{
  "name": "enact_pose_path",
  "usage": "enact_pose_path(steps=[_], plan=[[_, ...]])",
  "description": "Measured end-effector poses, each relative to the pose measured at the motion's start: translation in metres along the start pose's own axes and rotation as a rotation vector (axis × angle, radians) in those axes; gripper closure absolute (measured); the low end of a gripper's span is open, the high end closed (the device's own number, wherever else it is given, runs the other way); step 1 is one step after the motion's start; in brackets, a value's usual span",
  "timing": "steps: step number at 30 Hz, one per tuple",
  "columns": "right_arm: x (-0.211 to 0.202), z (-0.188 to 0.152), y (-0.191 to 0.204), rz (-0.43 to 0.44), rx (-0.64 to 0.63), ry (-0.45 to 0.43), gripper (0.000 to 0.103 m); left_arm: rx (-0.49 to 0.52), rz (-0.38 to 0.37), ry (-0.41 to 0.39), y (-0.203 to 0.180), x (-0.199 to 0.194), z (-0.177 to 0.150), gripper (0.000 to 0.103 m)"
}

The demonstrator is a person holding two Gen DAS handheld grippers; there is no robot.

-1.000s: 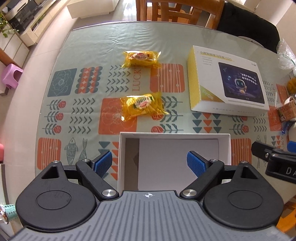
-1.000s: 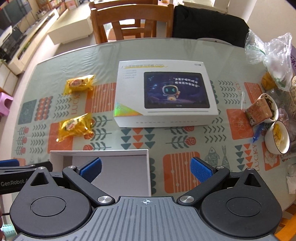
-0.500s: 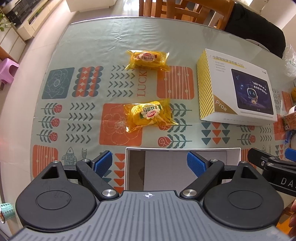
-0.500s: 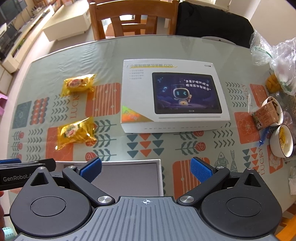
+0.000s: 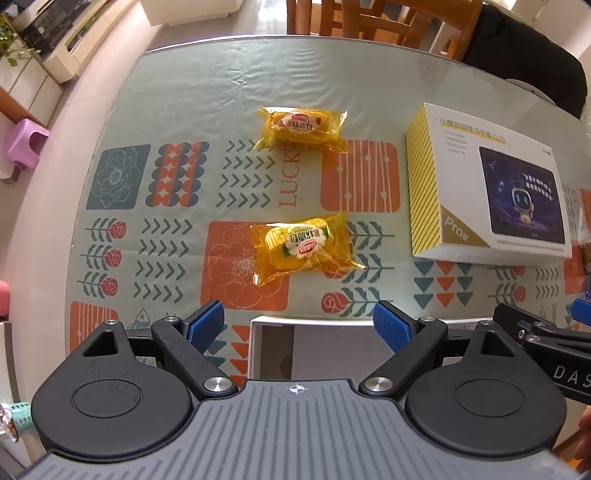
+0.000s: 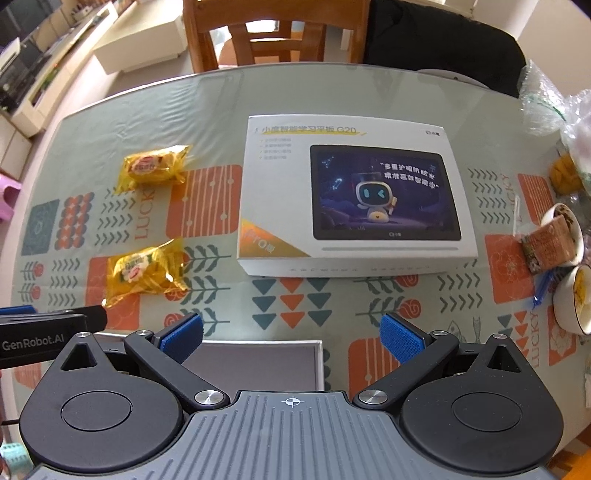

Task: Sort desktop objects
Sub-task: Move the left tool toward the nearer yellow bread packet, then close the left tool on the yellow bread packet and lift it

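Two yellow snack packets lie on the patterned tablecloth: the near one (image 5: 304, 248) (image 6: 144, 271) and the far one (image 5: 301, 129) (image 6: 153, 168). A white tablet box (image 5: 487, 190) (image 6: 351, 195) lies to their right. An open white box (image 5: 317, 345) (image 6: 258, 363) sits at the near table edge, under both grippers. My left gripper (image 5: 298, 326) is open and empty above the box's far rim, short of the near packet. My right gripper (image 6: 291, 338) is open and empty above the box's right part.
Bowls (image 6: 570, 306), a wrapped snack (image 6: 550, 242) and plastic bags (image 6: 554, 107) crowd the table's right edge. Wooden chairs (image 6: 273, 33) and a dark chair (image 6: 443, 44) stand behind the table. A purple stool (image 5: 27, 146) is on the floor at the left.
Both grippers have moved forward over the table; the packets and the tablet box look larger and nearer, and less of the open white box shows. Both jaws stay open.
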State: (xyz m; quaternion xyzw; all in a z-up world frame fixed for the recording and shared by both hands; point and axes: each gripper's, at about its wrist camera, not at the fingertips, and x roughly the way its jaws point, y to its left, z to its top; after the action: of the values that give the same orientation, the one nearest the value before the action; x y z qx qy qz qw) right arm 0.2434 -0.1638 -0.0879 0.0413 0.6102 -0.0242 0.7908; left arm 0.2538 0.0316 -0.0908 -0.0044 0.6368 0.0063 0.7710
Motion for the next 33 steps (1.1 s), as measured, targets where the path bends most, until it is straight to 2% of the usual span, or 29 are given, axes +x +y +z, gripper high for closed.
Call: enact_pose_path(steps=[10,33], plan=[[0.019,0.018,-0.005,0.017,-0.008,0.015,0.0,-0.024,0.003,0.017,-0.018,0.02,0.021,0.0],[0.064,0.049,-0.003,0.031,-0.009,0.063,0.0,-0.097,0.033,0.079,-0.009,0.074,0.054,0.0]])
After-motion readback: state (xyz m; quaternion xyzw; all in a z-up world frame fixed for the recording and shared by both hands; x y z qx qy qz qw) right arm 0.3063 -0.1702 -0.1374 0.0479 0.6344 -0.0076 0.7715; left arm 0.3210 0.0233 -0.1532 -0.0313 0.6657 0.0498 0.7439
